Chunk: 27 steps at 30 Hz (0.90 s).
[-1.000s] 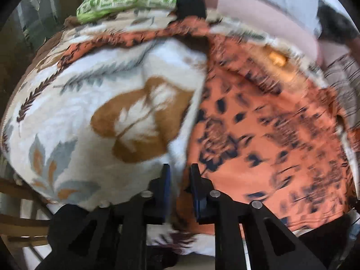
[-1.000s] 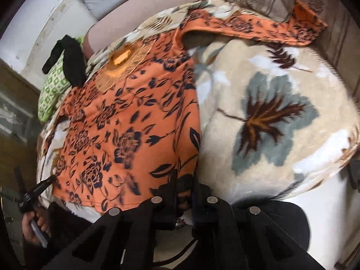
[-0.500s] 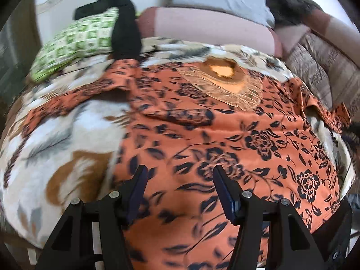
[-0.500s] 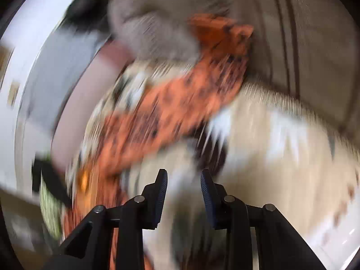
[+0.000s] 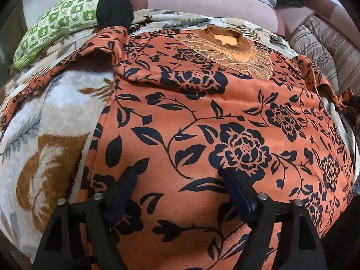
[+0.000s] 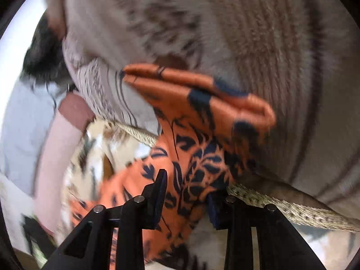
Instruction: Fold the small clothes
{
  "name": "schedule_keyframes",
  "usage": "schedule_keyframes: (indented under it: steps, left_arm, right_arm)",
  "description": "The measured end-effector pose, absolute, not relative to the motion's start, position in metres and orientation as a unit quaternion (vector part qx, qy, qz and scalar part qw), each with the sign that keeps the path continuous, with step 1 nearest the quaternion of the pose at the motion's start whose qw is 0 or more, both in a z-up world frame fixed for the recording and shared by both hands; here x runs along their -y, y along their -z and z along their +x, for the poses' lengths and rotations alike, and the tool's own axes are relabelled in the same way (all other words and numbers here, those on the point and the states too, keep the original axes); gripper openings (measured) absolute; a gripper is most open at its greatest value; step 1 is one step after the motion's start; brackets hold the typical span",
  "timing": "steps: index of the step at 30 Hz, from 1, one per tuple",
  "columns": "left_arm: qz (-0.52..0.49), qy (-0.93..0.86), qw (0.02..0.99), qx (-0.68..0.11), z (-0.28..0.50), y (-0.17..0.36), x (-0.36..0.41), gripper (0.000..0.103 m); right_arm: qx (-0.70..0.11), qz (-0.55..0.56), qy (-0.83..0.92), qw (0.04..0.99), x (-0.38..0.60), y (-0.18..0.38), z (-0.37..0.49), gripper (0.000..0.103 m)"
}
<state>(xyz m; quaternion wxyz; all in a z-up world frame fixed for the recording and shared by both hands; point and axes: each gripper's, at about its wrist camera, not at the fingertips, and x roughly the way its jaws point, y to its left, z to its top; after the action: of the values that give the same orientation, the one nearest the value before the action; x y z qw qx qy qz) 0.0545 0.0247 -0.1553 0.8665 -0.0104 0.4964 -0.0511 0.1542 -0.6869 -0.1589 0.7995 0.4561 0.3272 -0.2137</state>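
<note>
An orange top with black flowers (image 5: 202, 117) lies spread flat on a leaf-patterned fleece blanket (image 5: 45, 117), its neckline at the far side. My left gripper (image 5: 180, 175) hovers over the near hem with its jaws wide and still opening; the cloth lies under them and is not pinched. In the right wrist view, the top's right sleeve (image 6: 202, 117) lies bunched against a grey striped cushion (image 6: 247, 33). My right gripper (image 6: 187, 189) is partly open and straddles the sleeve. Cloth sits between the fingers, but I see no pinch.
A green checked pillow (image 5: 60, 24) with a black cloth (image 5: 114, 6) on it lies at the far left. A pink bolster (image 5: 202, 2) runs along the back. The striped cushion (image 5: 319, 45) borders the right side, above the blanket's corded edge (image 6: 292, 204).
Both grippers were shut on the hem corners and have let go. The left one slid right over the top and opened wide. The right one swung and rolled across to the right sleeve.
</note>
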Motion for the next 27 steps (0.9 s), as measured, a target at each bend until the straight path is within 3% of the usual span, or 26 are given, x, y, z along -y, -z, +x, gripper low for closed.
schedule_keyframes:
  steps: [1, 2, 7, 12, 17, 18, 21, 24, 27]
  left_arm:
    - [-0.012, 0.051, 0.867, -0.495, 0.055, 0.156, -0.023, 0.082]
    - [-0.016, 0.051, 0.867, -0.495, 0.055, 0.154, -0.024, 0.082]
    - [-0.052, 0.049, 0.868, -0.492, 0.054, 0.145, -0.038, 0.082]
    - [-0.078, 0.026, 0.883, -0.462, 0.043, 0.127, -0.057, 0.082]
    - [-0.063, -0.002, 0.905, -0.420, 0.027, 0.098, -0.078, 0.082]
    - [-0.063, -0.007, 0.906, -0.417, 0.025, 0.094, -0.084, 0.082]
    - [-0.073, -0.018, 0.906, -0.416, 0.026, 0.087, -0.099, 0.082]
    - [-0.073, -0.016, 0.911, -0.406, 0.032, 0.080, -0.105, 0.082]
    - [-0.063, 0.000, 0.912, -0.405, 0.054, 0.076, -0.097, 0.082]
  right_arm:
    - [-0.336, 0.456, 0.210, 0.797, 0.685, 0.155, 0.155, 0.015]
    - [-0.337, 0.452, 0.196, 0.802, 0.681, 0.151, 0.158, 0.007]
    - [-0.333, 0.330, 0.128, 0.874, 0.618, 0.077, 0.183, 0.007]
    - [-0.289, 0.197, -0.039, 0.936, 0.456, -0.026, 0.194, 0.007]
    - [-0.279, 0.164, -0.207, 0.923, 0.278, -0.043, 0.201, 0.010]
    - [-0.294, 0.163, -0.248, 0.909, 0.242, -0.029, 0.204, 0.015]
    - [-0.413, 0.116, -0.273, 0.861, 0.165, 0.048, 0.218, 0.091]
    - [-0.476, 0.157, -0.254, 0.828, 0.170, 0.114, 0.215, 0.090]
    - [-0.453, 0.227, -0.227, 0.832, 0.227, 0.116, 0.199, 0.090]
